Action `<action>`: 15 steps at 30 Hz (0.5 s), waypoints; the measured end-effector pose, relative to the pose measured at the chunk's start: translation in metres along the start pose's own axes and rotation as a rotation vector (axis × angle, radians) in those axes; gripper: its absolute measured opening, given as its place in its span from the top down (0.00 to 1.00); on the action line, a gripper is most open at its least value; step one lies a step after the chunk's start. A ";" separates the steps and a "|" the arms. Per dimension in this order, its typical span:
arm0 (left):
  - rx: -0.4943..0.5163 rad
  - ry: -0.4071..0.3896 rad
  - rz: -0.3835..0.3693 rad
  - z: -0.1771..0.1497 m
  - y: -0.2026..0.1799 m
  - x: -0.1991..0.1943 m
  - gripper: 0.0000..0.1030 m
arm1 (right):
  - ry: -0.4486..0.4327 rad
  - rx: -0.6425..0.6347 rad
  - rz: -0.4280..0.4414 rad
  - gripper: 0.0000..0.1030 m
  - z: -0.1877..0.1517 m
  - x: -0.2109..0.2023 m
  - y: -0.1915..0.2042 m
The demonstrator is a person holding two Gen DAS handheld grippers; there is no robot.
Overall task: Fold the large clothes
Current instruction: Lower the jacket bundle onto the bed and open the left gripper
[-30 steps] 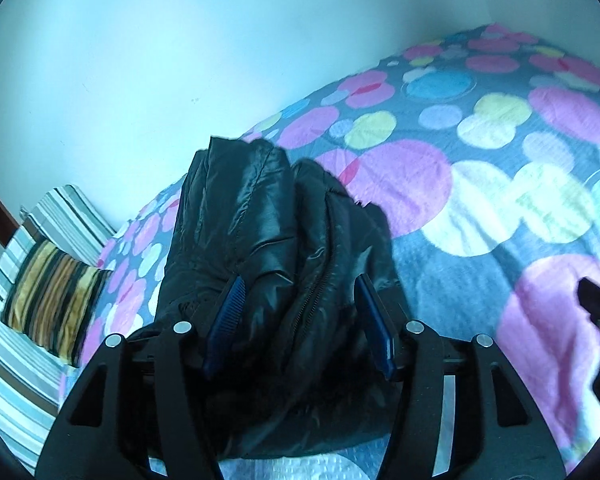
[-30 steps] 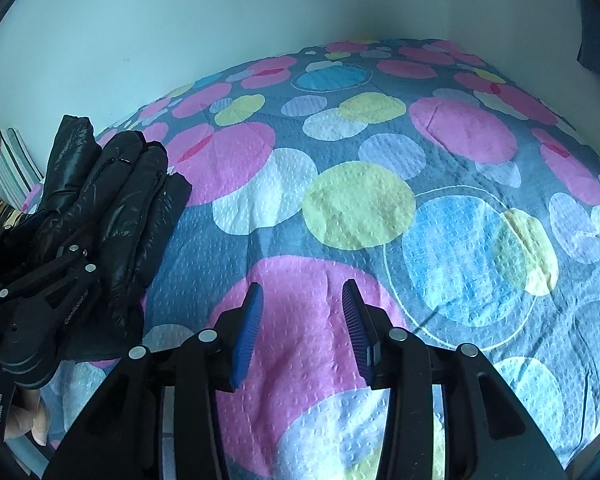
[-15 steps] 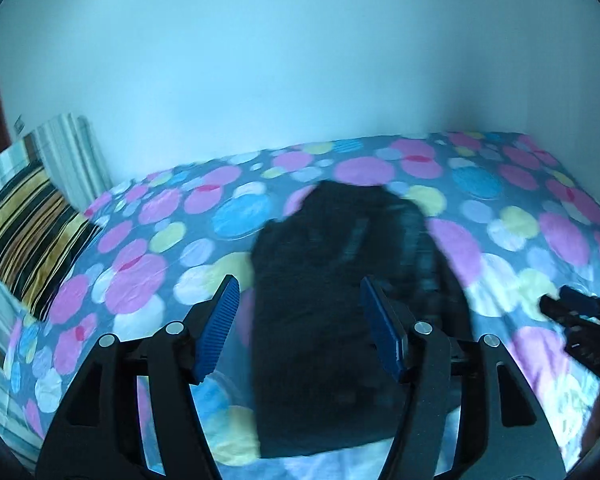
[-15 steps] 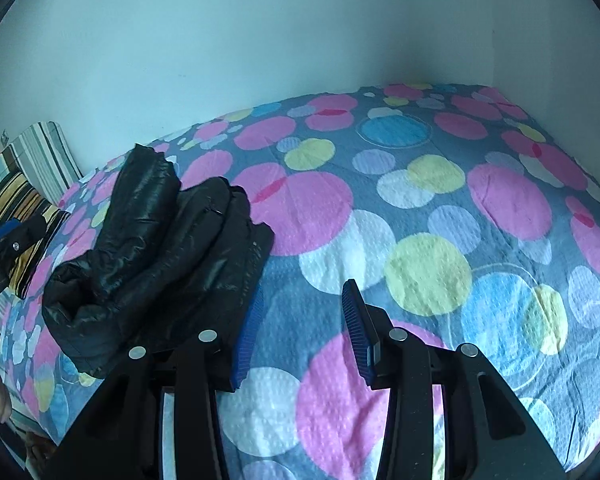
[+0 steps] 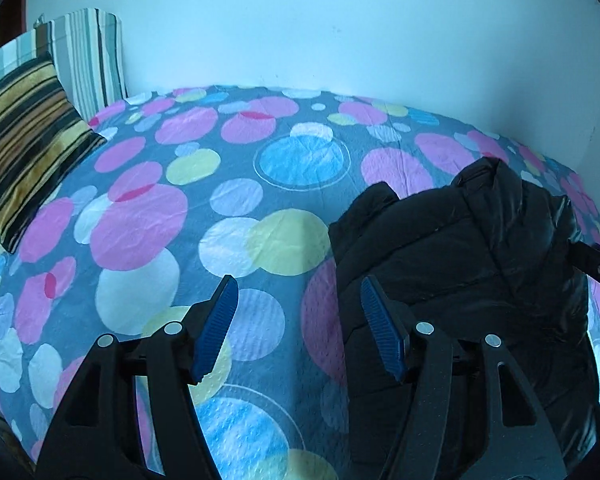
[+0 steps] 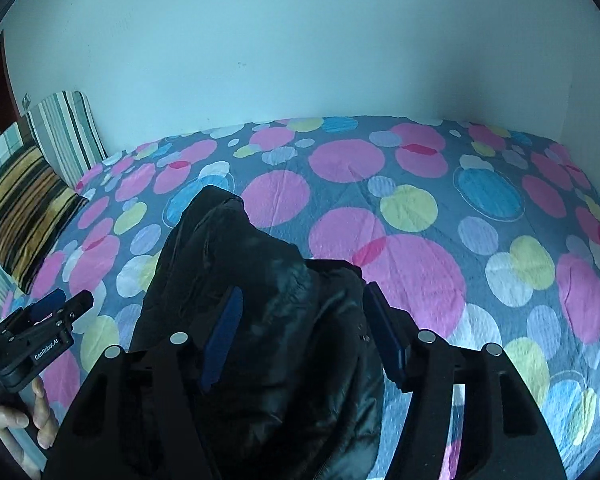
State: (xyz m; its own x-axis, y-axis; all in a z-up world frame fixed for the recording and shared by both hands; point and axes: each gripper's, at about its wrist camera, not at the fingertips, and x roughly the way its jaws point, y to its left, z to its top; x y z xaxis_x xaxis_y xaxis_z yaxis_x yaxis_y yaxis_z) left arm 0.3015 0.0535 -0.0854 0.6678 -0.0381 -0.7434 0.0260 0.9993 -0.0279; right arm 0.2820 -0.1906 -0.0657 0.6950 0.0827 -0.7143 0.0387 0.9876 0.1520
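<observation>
The left gripper has its jaws wide open. Nothing sits between the blue pads; only the spotted bed cover shows in the gap. It hangs over the near part of the bed, pointing toward the far wall. Its right jaw is just beside the left edge of the black puffy jacket, but it is hard to tell if they touch.

The right gripper also has its jaws wide open. The jacket fills the space between its jaws, yet the pads are not pressed into it, so it is not squeezing the cloth. It points toward the far wall too, held low over the near end of the jacket.

The jacket lies bunched in a thick pile on the bed, near the front edge. In the right wrist view it runs from the near edge up toward the middle of the bed. In that same view the left gripper shows at the far left, apart from the jacket, with the person's fingers wrapped on its handle.

A gold and black striped pillow leans at the left end of the bed. A pale striped cushion stands behind it against the wall.
</observation>
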 end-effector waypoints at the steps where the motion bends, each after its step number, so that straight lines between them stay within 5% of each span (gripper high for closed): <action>1: 0.005 0.008 -0.005 0.000 -0.002 0.005 0.38 | 0.013 -0.014 -0.010 0.38 0.003 0.007 0.005; 3: 0.021 0.019 -0.017 0.000 -0.008 0.014 0.38 | 0.046 -0.057 -0.049 0.43 0.005 0.023 0.013; 5: 0.040 0.027 -0.031 0.001 -0.017 0.023 0.38 | 0.076 -0.085 -0.082 0.65 0.002 0.033 0.011; 15: 0.167 0.073 -0.078 -0.004 -0.074 0.054 0.39 | 0.241 -0.066 -0.142 0.68 -0.033 0.080 -0.044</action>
State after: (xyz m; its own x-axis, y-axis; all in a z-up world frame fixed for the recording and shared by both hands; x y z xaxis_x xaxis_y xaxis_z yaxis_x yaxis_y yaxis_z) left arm 0.3331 -0.0228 -0.1261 0.6035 -0.1090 -0.7899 0.2023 0.9791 0.0194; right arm 0.3122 -0.2226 -0.1525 0.4952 -0.0359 -0.8680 0.0710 0.9975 -0.0007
